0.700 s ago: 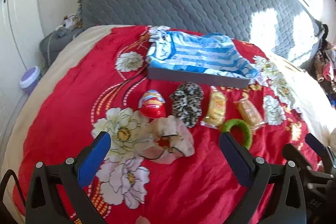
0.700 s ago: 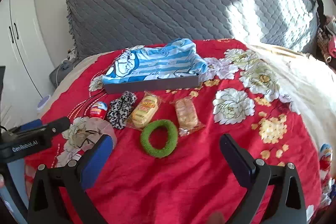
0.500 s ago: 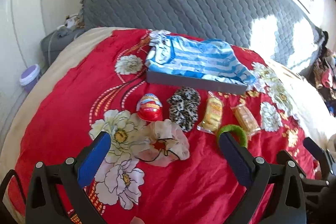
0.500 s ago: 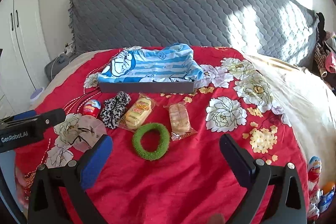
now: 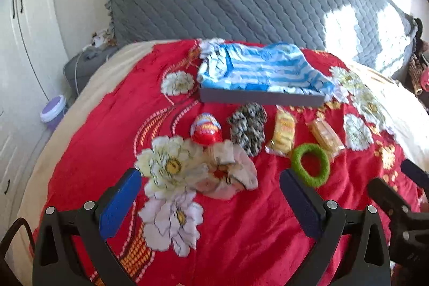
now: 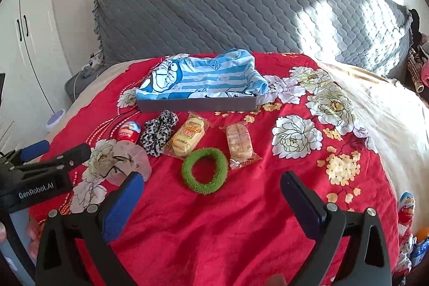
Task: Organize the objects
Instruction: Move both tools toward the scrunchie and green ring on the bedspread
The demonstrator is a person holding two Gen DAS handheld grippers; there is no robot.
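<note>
On the red flowered bedspread a grey tray holds a blue striped cloth. In front of it lie a red chocolate egg, a leopard scrunchie, two wrapped cakes, a green hair ring and a pale sheer scrunchie. My left gripper hovers open just short of the sheer scrunchie. My right gripper hovers open just short of the green ring.
A grey quilted headboard rises behind the bed. White wardrobe doors and a purple-lidded tub stand at the left. Another egg and packets lie at the bed's right edge. Cream bedding covers the right side.
Both grippers have drawn back and tilted up a little, so the objects sit farther off and more of the headboard shows. Both sets of jaws stay wide.
</note>
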